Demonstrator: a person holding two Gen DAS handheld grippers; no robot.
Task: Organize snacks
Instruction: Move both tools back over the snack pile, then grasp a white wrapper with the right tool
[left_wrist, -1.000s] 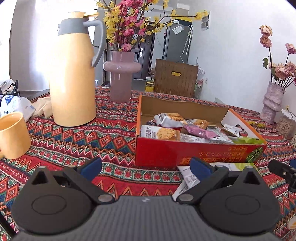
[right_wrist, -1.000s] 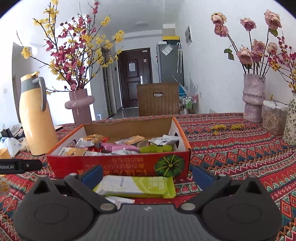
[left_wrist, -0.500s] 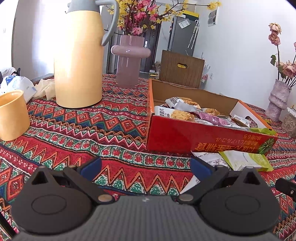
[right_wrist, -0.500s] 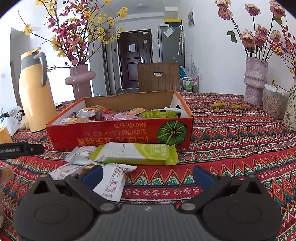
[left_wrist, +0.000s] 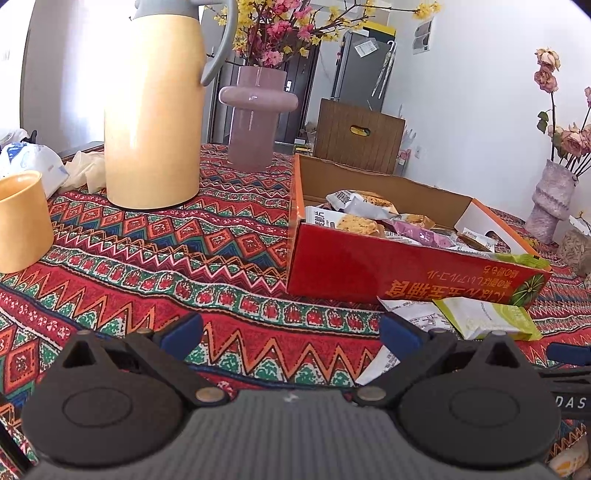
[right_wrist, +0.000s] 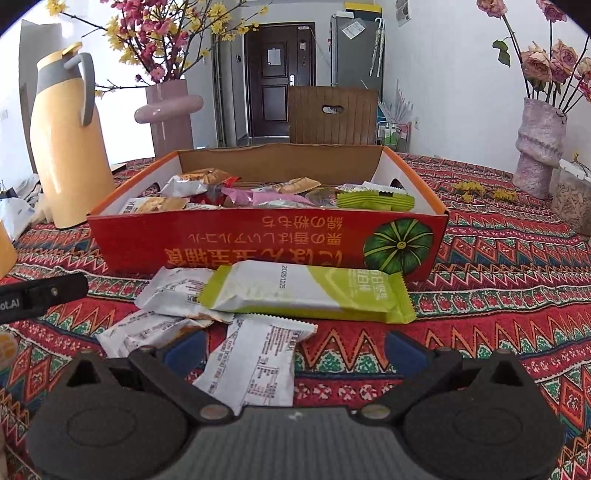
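Shallow red cardboard box with an orange rim (right_wrist: 229, 243) sits mid-table on the red zigzag-patterned cloth (right_wrist: 498, 295), already holding many wrapped snacks, likely the collection spot. Loose ones lie just in front of its near wall: a long green-and-white bar wrapper (right_wrist: 310, 291) overlapping crumpled white packets (right_wrist: 177, 291), and a white label-printed packet (right_wrist: 255, 365) nearest the right gripper (right_wrist: 295, 347), fingers spread wide, empty, lined up on that packet. Left gripper (left_wrist: 291, 332) also released, holding nothing, over bare cloth left of the box. Tall yellow thermos jug (left_wrist: 155, 110), yellow cup (left_wrist: 22, 221) and pink vase (left_wrist: 255, 118) stand well left, not obstructing.
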